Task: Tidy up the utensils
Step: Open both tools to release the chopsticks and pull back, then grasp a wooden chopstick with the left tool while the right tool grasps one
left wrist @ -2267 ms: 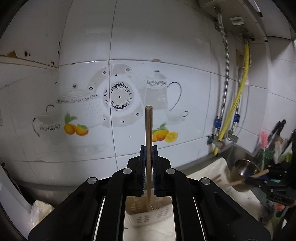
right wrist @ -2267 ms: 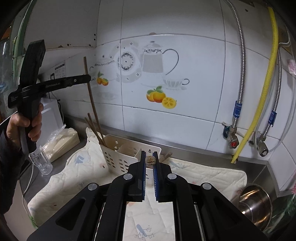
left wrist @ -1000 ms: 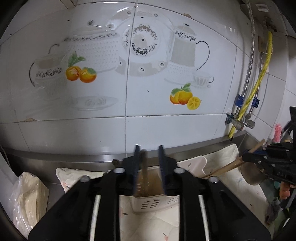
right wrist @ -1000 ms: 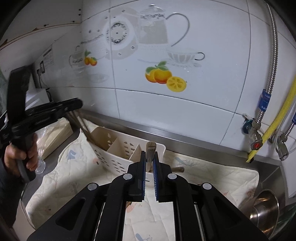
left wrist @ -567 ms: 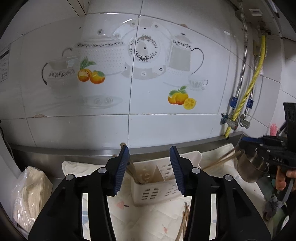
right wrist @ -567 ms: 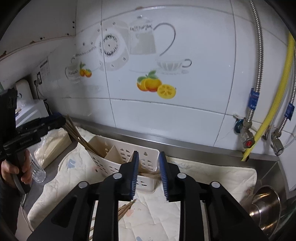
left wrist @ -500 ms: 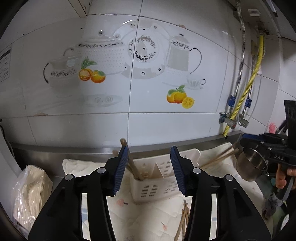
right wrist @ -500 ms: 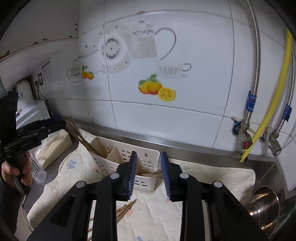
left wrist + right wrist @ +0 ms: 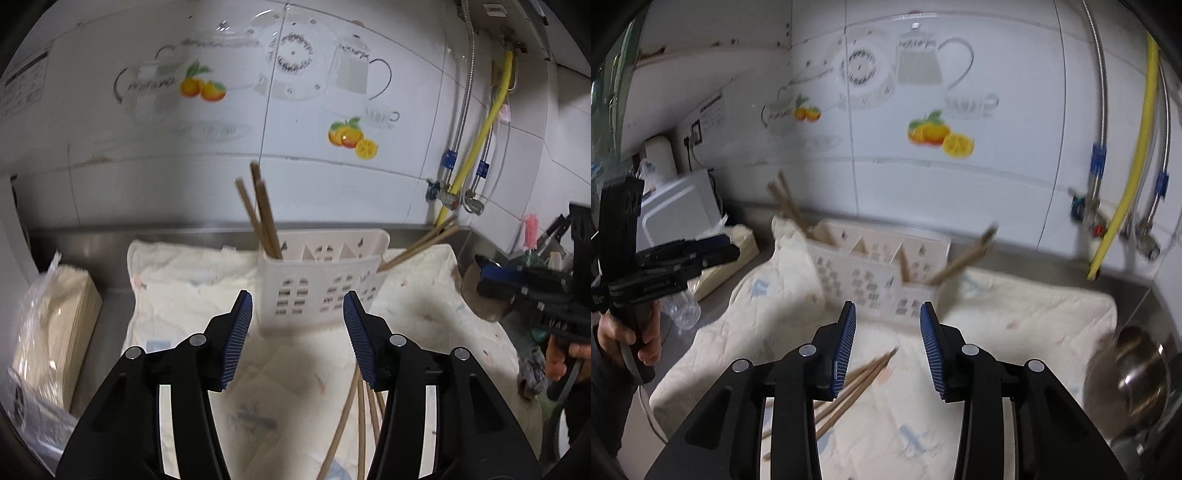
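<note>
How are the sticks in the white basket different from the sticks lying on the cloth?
The chopsticks in the basket stand up and lean outward; the loose chopsticks lie flat on the cloth.
The white basket holds those in its end slots; the loose ones lie in a bundle below the open left gripper, with nothing holding them.
Both sets look like thin brown wooden sticks.
</note>
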`<state>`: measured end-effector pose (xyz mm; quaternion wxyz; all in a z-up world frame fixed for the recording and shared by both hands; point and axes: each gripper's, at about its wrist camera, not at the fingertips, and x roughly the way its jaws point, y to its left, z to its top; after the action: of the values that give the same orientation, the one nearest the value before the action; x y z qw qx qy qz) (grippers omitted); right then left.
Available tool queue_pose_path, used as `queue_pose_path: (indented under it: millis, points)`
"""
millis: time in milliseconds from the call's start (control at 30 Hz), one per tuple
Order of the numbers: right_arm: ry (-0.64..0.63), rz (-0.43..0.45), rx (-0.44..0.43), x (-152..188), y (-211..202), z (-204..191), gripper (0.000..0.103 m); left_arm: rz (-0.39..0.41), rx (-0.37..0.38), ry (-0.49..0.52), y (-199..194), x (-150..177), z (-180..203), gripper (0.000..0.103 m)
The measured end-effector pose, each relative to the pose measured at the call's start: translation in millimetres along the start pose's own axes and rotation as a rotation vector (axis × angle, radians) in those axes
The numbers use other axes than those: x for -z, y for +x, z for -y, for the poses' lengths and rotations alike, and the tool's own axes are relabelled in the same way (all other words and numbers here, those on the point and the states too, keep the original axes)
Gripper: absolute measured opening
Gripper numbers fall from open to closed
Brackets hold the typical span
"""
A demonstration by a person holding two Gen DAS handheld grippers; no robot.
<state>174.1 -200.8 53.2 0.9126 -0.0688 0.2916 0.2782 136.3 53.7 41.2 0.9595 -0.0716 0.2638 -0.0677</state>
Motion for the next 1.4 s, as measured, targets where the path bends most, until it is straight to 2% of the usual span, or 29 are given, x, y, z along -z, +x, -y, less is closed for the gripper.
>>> queue_pose_path:
  millis: [333,467,667,933,1400]
  points:
    - [0.042,-0.109,-0.030,71,14,-42,0.035,-0.042,0.007,-0.025,-9,40,-11,0.054]
    - [0.080,-0.139,-0.026,94,20,-58,0.035,-0.048,0.032,-0.035,-11,50,-14,0.054]
    - [0.163,-0.201,-0.025,124,36,-75,0.024,-0.057,0.065,-0.035,-11,63,-17,0.054]
    - [0.243,-0.251,-0.009,144,55,-86,0.015,-0.063,0.099,-0.051,-12,73,-27,0.054]
    - [0.291,-0.285,0.055,149,71,-84,0.014,-0.077,0.130,-0.070,-5,83,-37,0.054]
